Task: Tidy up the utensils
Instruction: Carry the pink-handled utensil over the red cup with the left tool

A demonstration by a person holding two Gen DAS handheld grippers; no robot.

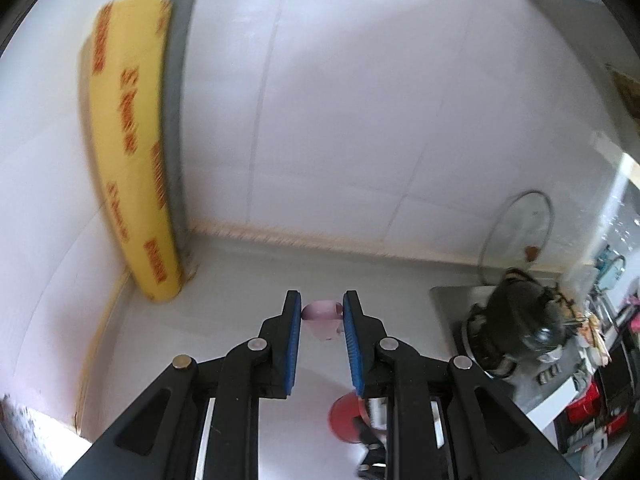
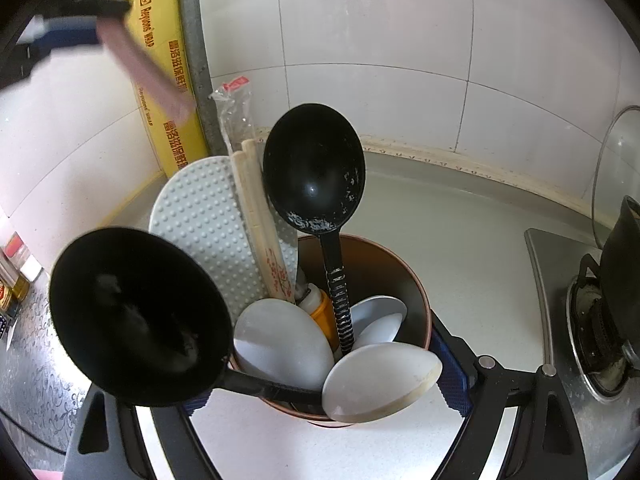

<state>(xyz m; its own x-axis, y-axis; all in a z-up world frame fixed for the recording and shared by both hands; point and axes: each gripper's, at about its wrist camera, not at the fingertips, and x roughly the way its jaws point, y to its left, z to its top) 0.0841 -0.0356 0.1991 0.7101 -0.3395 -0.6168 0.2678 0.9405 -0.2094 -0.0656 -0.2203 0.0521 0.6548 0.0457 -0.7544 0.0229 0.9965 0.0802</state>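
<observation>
My right gripper [image 2: 328,356] is shut on a copper-brown utensil holder [image 2: 416,296], one blue pad [image 2: 450,368] on each side. In the holder stand two black ladles [image 2: 314,168] [image 2: 136,312], a grey dotted rice paddle [image 2: 200,216], wrapped chopsticks [image 2: 256,216] and several white spoons [image 2: 284,340]. My left gripper [image 1: 322,300] is shut on a pink flat utensil [image 1: 320,314]. In the right wrist view the left gripper [image 2: 108,10] hangs high at the upper left, and the pink utensil [image 2: 144,68] slants down from it. A blurred reddish round thing [image 1: 344,416] lies far below the left fingers.
A yellow cling-wrap box [image 1: 128,140] [image 2: 168,80] leans in the corner beside a grey pipe [image 2: 196,60]. On the right are a glass lid [image 1: 516,232] against the wall and a black pot [image 1: 524,320] on a gas stove [image 2: 600,320]. Small jars [image 2: 16,264] stand at the left.
</observation>
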